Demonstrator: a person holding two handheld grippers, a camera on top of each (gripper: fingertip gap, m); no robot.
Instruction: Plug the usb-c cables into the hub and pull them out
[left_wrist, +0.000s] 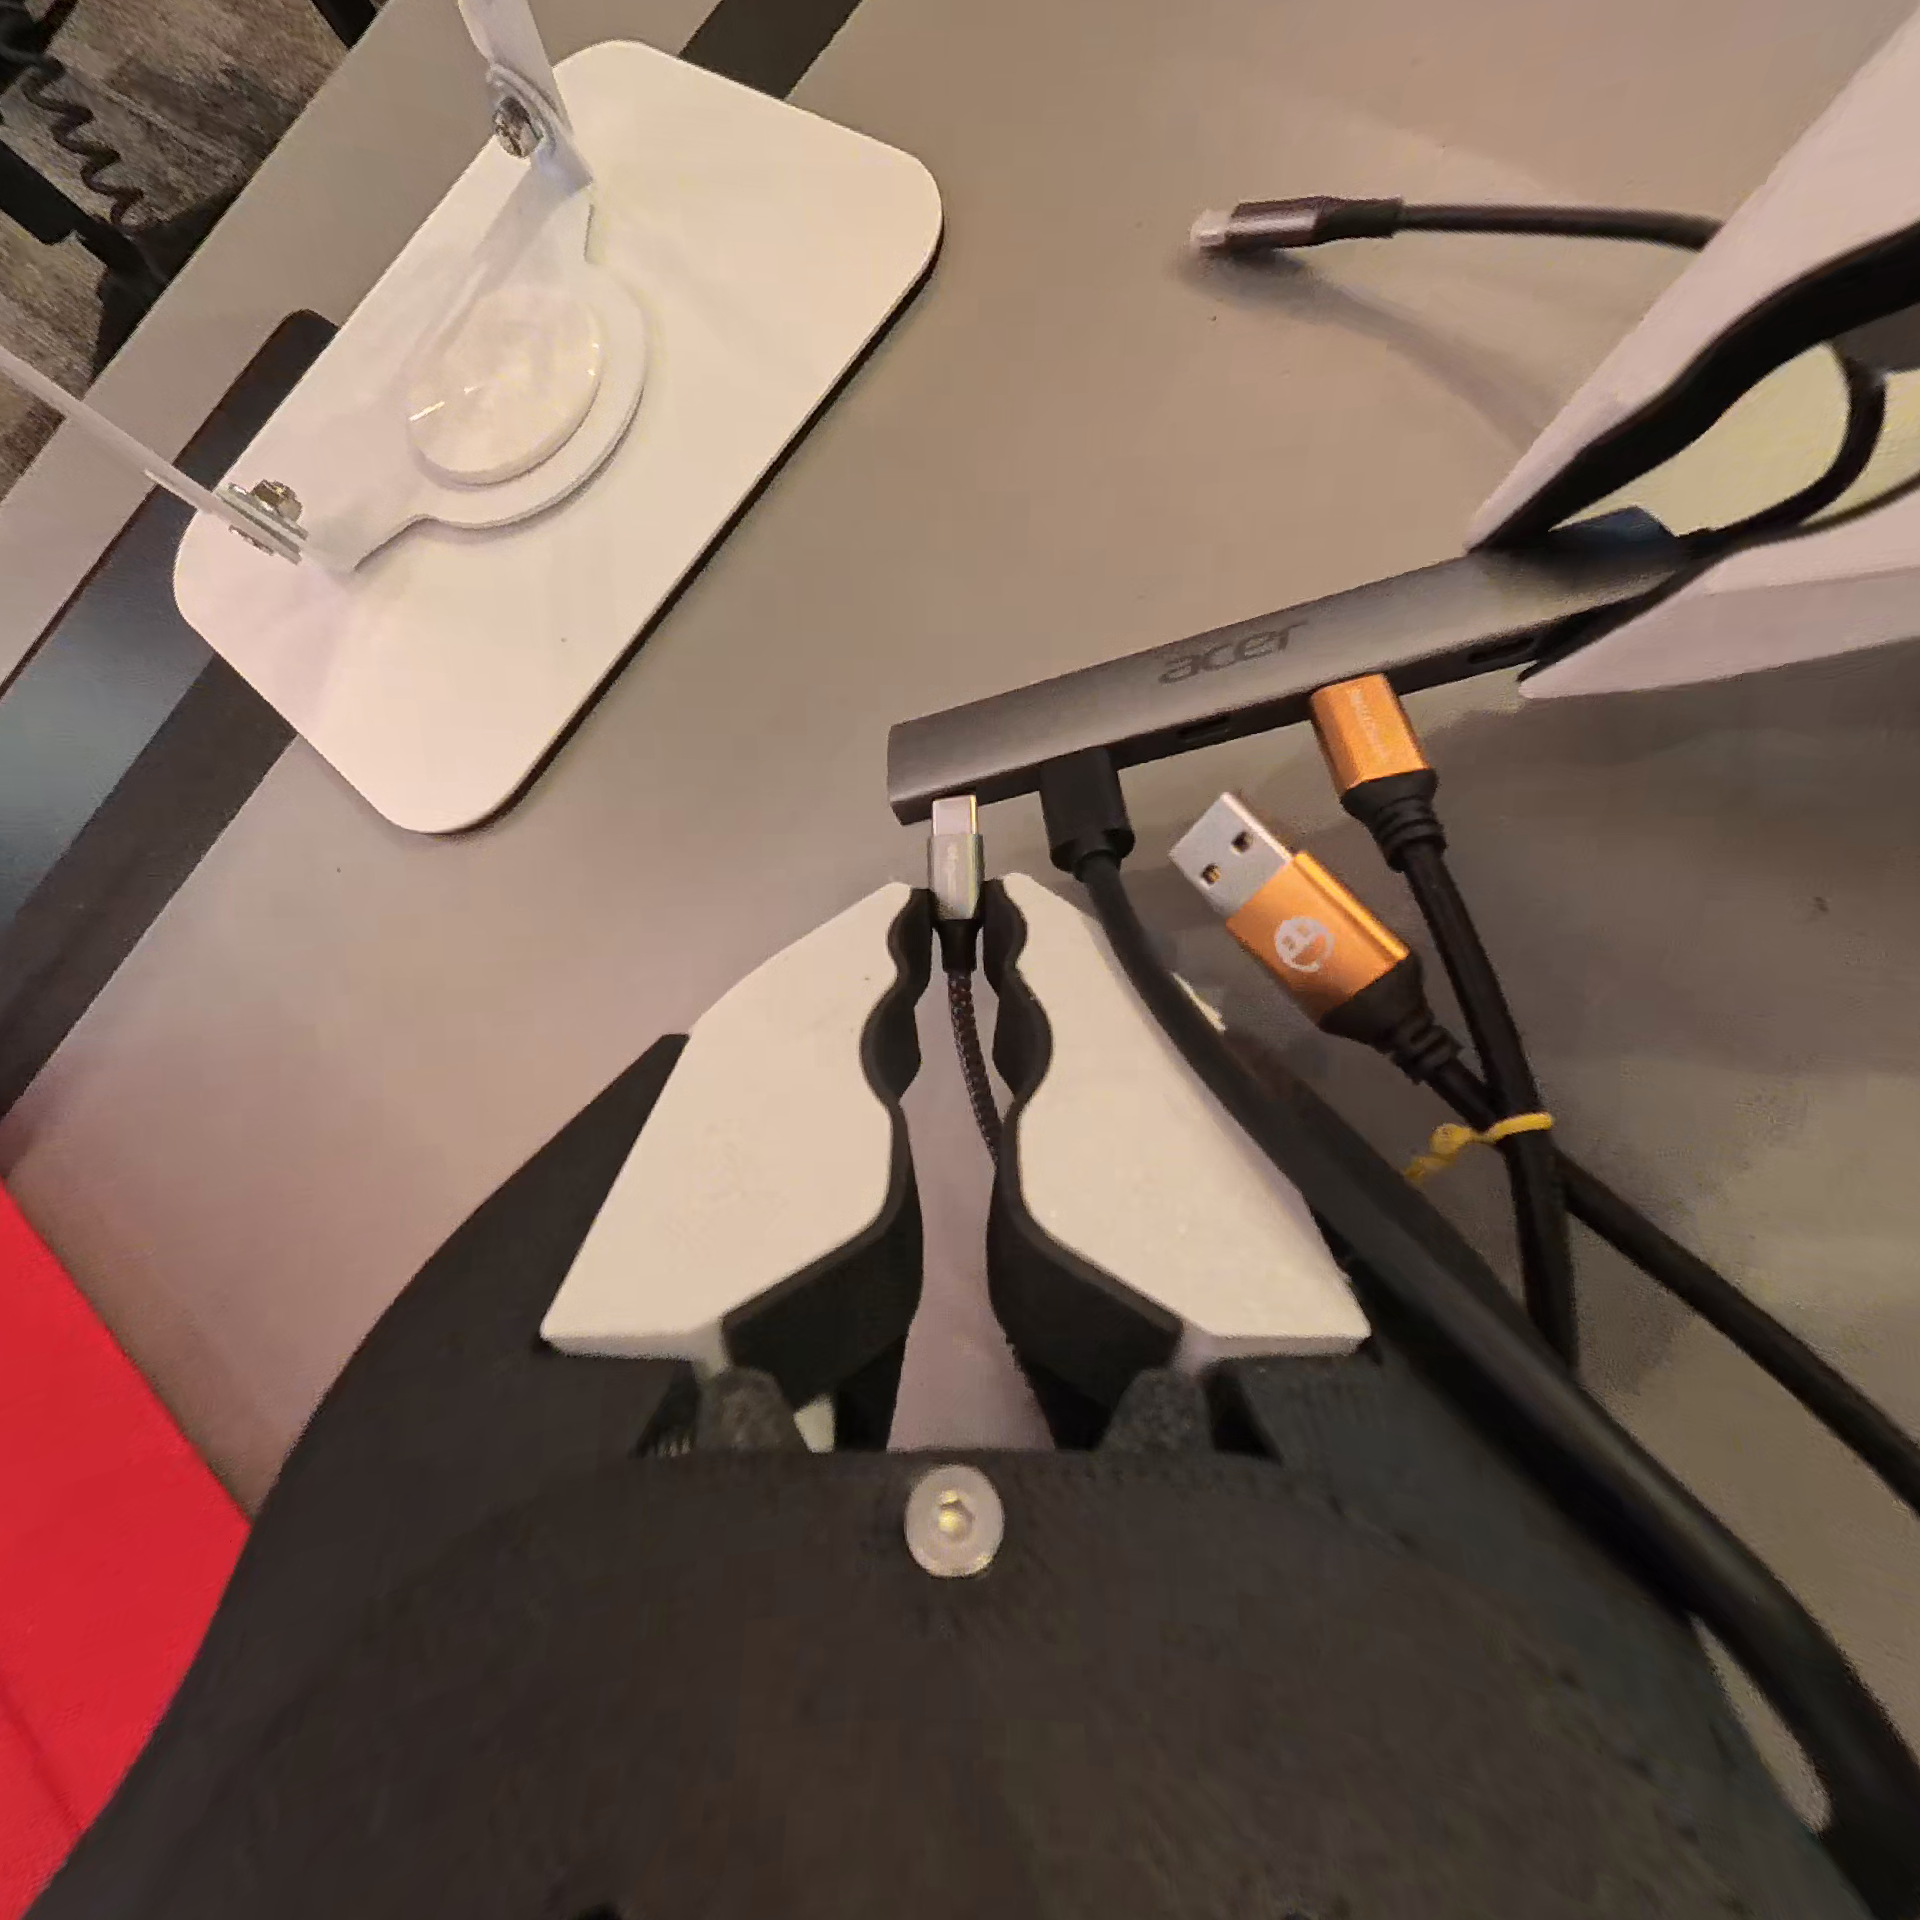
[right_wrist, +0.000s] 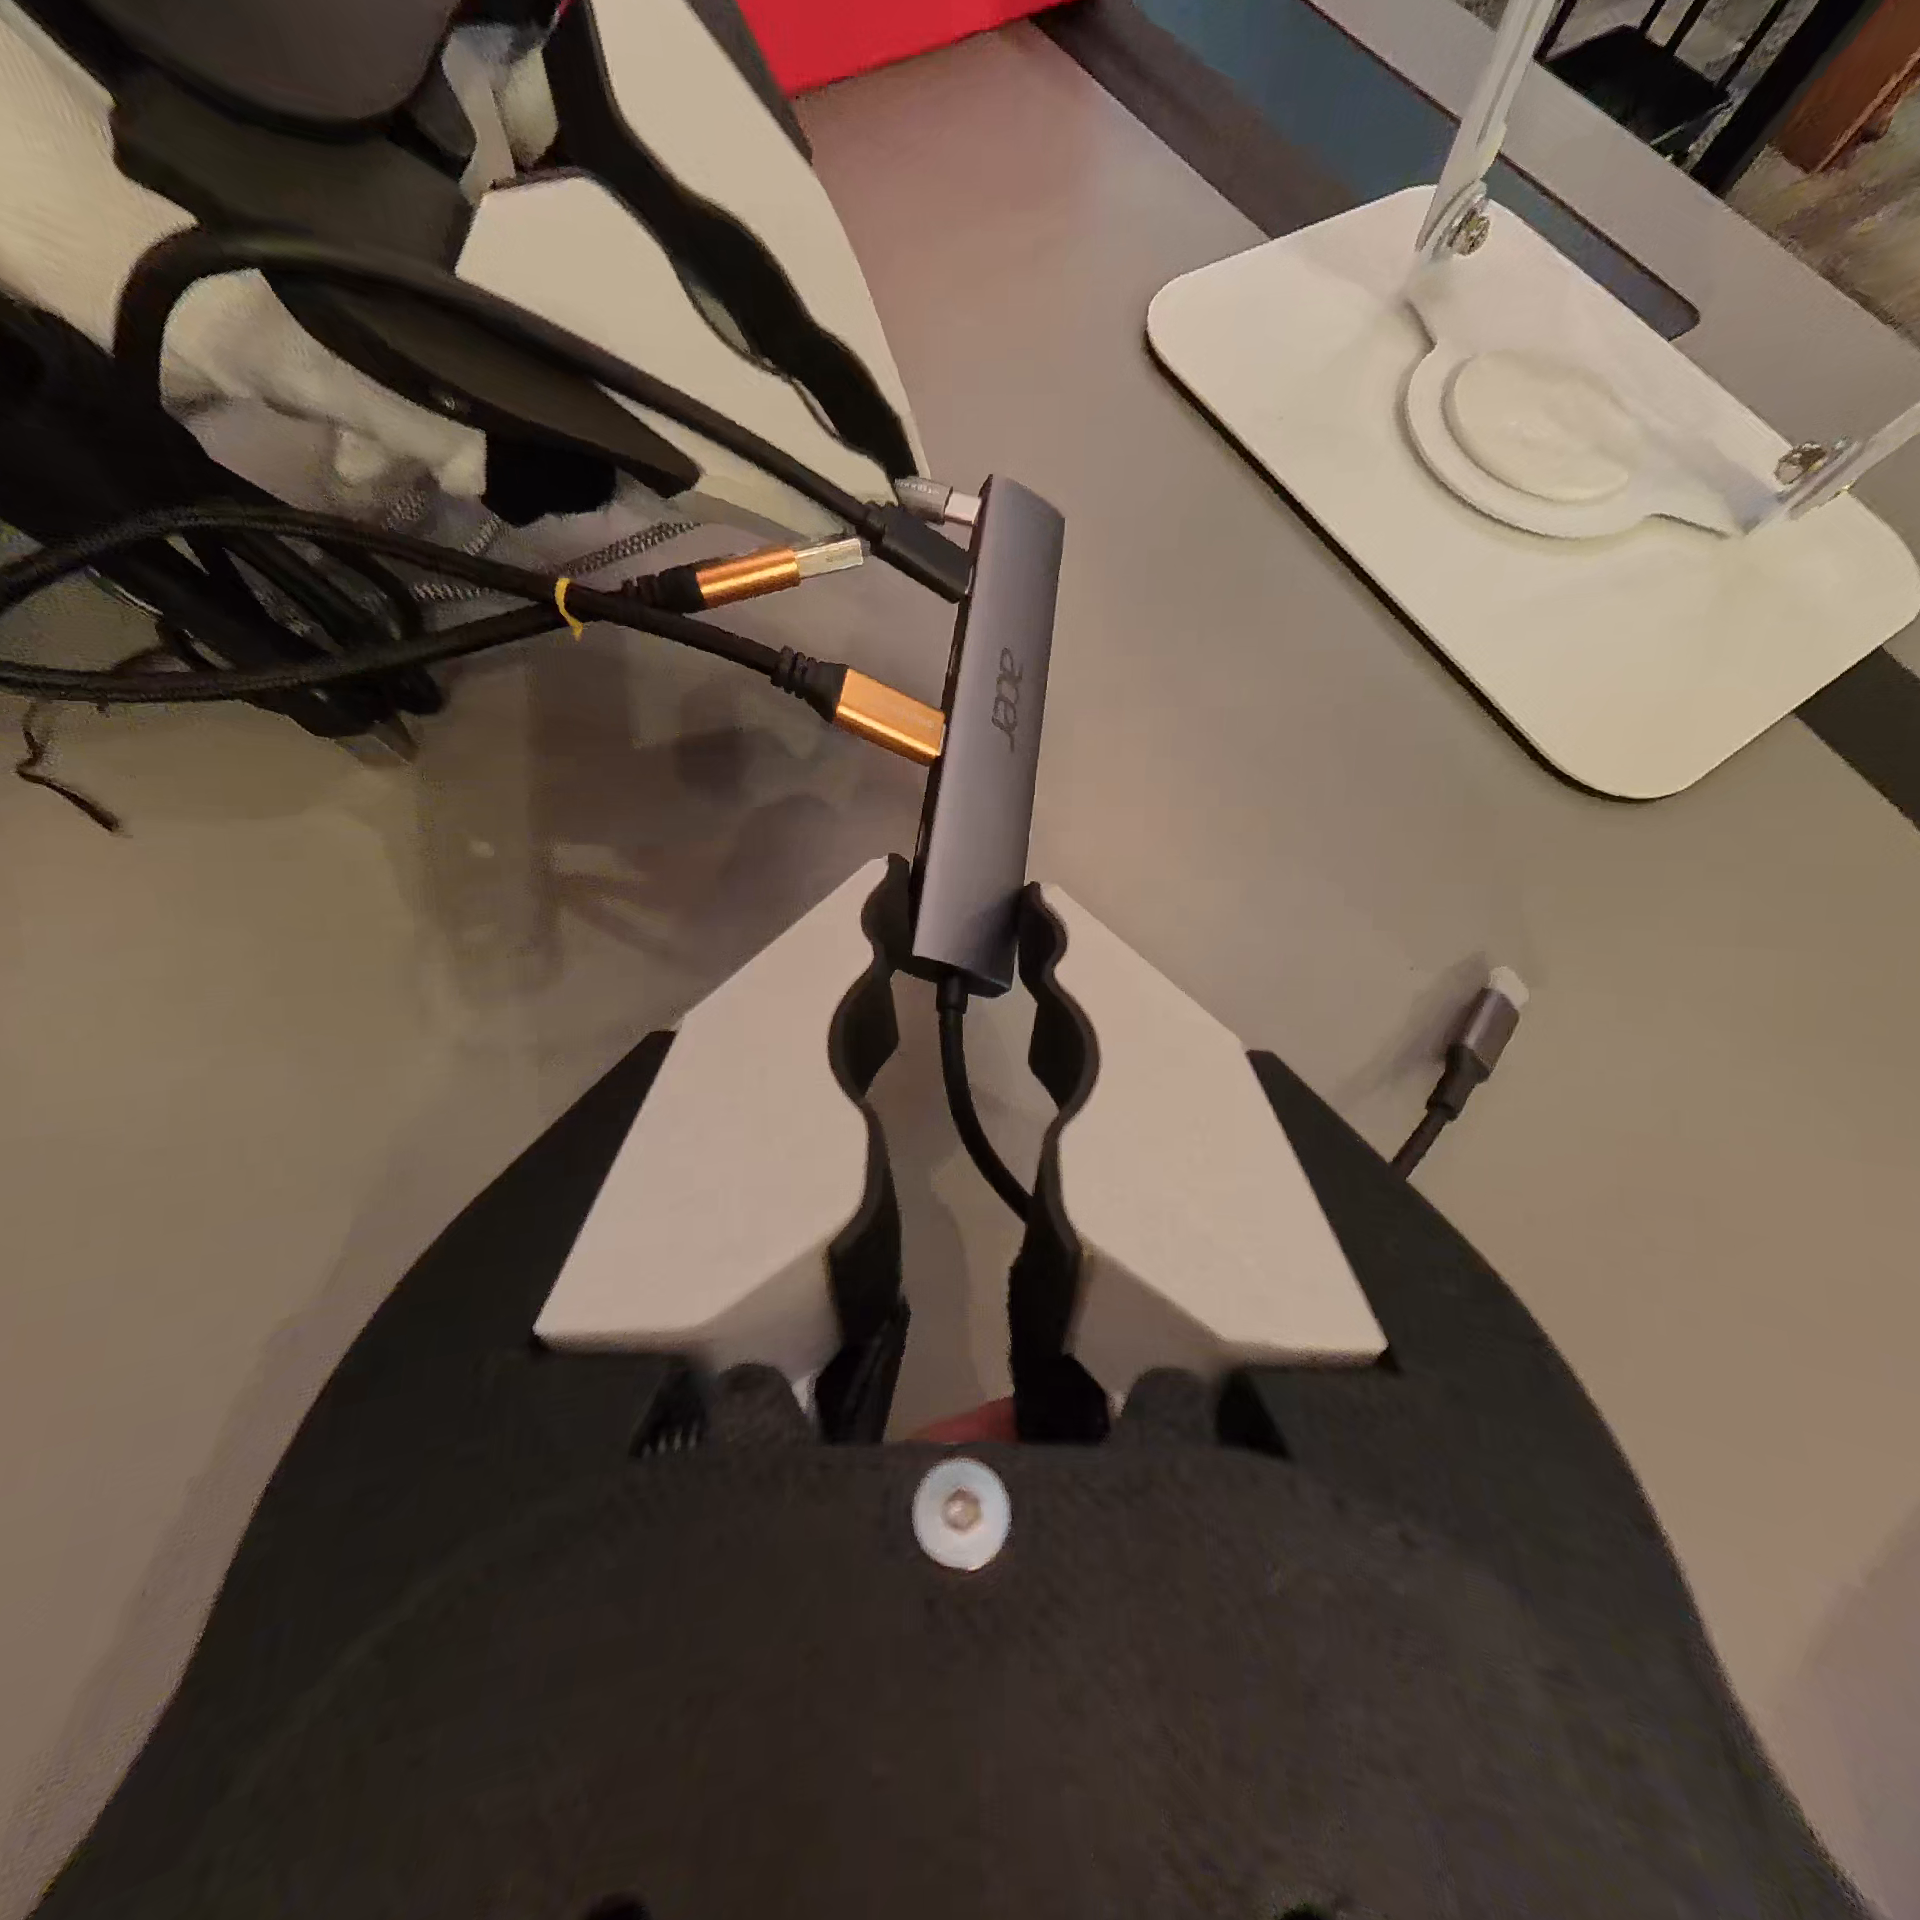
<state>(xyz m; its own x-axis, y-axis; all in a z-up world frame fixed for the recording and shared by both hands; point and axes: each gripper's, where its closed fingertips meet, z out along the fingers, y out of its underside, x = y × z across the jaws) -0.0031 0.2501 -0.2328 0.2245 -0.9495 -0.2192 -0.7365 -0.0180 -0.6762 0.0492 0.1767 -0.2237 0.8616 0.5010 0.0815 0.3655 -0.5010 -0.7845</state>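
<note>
A grey hub (left_wrist: 1247, 675) is held off the table; it also shows in the right wrist view (right_wrist: 1003, 686). My right gripper (right_wrist: 961, 904) is shut on its cable end. It reaches in from the right in the left wrist view (left_wrist: 1527, 603). My left gripper (left_wrist: 956, 894) is shut on a silver usb-c plug (left_wrist: 954, 857) with a braided cable. The plug's metal tip sits at the hub's endmost port and still shows (right_wrist: 935, 502). A black plug (left_wrist: 1081, 805) and an orange plug (left_wrist: 1361, 738) sit in the hub. My left gripper shows at upper left in the right wrist view (right_wrist: 894, 468).
A loose orange usb-a plug (left_wrist: 1278, 904) hangs beside the plugged cables, tied to them with a yellow twist tie (left_wrist: 1486, 1132). The hub's own lead ends in a grey plug (right_wrist: 1486, 1023) lying on the grey table (left_wrist: 727, 987). A white stand base (left_wrist: 561, 436) stands at the far side. The tips of one gripper are about 9 cm away from the tips of the other.
</note>
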